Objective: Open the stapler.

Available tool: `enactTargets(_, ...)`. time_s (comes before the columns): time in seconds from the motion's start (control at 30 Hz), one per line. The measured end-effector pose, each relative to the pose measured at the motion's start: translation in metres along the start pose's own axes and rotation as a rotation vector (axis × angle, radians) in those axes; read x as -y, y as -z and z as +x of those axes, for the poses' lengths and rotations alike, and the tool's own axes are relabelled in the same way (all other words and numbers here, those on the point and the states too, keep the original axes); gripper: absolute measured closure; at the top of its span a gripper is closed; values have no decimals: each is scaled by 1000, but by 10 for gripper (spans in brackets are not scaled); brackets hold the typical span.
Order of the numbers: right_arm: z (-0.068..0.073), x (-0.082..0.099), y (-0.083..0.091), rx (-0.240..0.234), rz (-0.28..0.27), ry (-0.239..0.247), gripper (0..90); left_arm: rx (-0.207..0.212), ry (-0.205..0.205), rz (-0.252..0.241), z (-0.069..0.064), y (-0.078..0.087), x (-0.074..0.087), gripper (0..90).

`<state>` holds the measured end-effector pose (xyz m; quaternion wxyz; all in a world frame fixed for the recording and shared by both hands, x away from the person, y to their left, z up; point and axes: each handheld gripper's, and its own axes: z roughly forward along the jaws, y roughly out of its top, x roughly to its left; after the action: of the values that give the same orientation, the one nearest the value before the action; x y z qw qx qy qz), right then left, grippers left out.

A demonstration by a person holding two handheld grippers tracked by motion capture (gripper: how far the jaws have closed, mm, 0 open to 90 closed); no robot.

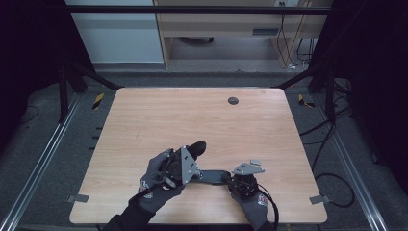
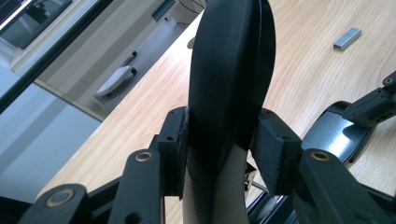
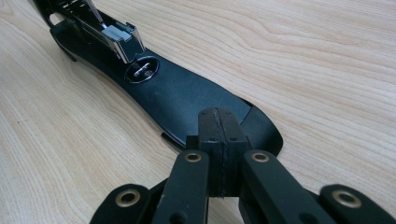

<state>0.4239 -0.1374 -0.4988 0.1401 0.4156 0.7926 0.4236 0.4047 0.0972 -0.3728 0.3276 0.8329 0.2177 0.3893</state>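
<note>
A black stapler lies hinged open near the table's front edge. Its top arm [image 2: 231, 70] stands up between the pads of my left gripper [image 2: 219, 144], which is shut on it; from above, the arm's tip [image 1: 197, 147] pokes out past that gripper [image 1: 185, 164]. The stapler's flat base [image 3: 182, 98] lies on the wood, with its metal anvil [image 3: 142, 70] and the bared staple channel [image 3: 116, 35] farther along. My right gripper [image 3: 219, 123] is shut with nothing between its pads, and its tips rest on the near end of the base [image 1: 214, 176].
A short strip of staples [image 2: 347, 38] lies loose on the wooden table [image 1: 192, 120]. A round cable hole [image 1: 233, 100] sits at the back. Metal clips [image 1: 318, 199] mark the front corners. Floor cables run off to the right.
</note>
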Motion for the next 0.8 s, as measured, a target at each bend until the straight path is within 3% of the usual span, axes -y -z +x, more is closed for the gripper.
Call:
enactTargets(0.53,0,0,0,0,4,-4,900,-5,125,-35,23,18,13,600)
enactTargets(0.8,0,0,1,-2,5,-6,900,-14,141,-39,28,22,17,605)
